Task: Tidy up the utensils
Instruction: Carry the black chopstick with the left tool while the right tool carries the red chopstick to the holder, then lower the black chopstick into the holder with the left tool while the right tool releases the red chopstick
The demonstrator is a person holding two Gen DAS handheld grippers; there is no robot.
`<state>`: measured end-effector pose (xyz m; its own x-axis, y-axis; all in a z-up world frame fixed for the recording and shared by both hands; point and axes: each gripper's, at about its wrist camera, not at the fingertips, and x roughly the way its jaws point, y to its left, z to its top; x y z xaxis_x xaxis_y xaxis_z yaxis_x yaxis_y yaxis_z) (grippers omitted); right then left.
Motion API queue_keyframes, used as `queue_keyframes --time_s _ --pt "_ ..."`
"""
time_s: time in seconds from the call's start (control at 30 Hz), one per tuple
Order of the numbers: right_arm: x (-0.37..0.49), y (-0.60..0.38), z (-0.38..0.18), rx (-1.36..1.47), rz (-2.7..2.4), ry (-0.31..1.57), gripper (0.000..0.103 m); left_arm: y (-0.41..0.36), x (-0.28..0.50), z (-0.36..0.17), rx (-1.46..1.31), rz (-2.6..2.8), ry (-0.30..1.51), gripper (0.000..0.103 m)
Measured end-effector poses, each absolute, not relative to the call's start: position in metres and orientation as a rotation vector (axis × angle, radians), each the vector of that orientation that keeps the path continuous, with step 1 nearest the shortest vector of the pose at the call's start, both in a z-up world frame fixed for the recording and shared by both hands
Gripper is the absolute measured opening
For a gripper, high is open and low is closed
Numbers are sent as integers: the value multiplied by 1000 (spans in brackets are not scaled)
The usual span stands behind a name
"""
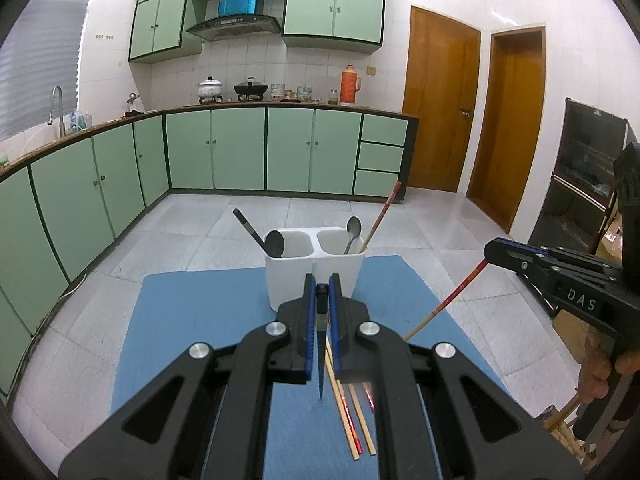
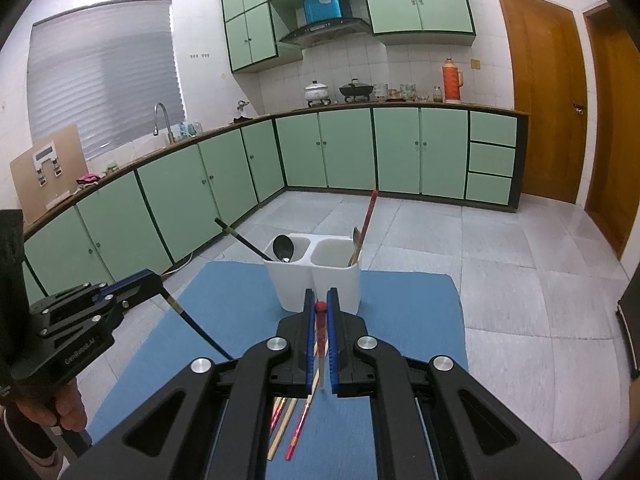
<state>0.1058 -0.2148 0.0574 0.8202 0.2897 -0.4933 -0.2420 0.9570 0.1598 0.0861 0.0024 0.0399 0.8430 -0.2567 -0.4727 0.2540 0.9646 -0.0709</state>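
Item 1, left gripper (image 1: 322, 288): I have its fingers clamped on a dark chopstick (image 2: 200, 326), gripped at the thick end so the thin tip hangs free below, clear of the mat. Seen from the right wrist, the stick slants down and away from the fingers.

Item 2, right gripper (image 2: 320, 304): fingers pinched on a red-and-tan chopstick (image 1: 448, 300), held by its red end, with the pale tip trailing downward. I judge both sticks are held at one end so the free end can go into the holder first.

Item 3, white two-compartment holder (image 1: 316, 276): stands upright on the blue mat (image 1: 192, 312), just beyond both grippers. Left compartment: a dark spoon (image 1: 275, 243) and a dark chopstick leaning out to the left. Right compartment: a metal spoon (image 1: 353, 229) and a red-and-tan chopstick leaning to the right. The sorting looks to be by colour, dark on the left, red on the right.

Item 4, loose chopsticks (image 1: 352, 420): several red-and-tan ones lie together on the mat beneath the grippers, not yet sorted.

Item 5, worktop: covered by the mat; the tiled floor lies beyond it.

Status, my judgement: partway done; both held sticks wait to be dropped into their matching compartments.
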Motion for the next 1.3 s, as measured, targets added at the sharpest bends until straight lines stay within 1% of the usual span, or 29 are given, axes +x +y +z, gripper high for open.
queue_keyframes --time_s 0.47,0.8,1.3 --pt "110 -217 69 93 295 503 5 1 93 57 -3 -273 457 6" --pt "117 -219 87 88 307 466 5 0 104 69 -2 -274 422 5" --pt "140 -222 128 90 314 370 5 -1 137 122 -25 -255 293 5"
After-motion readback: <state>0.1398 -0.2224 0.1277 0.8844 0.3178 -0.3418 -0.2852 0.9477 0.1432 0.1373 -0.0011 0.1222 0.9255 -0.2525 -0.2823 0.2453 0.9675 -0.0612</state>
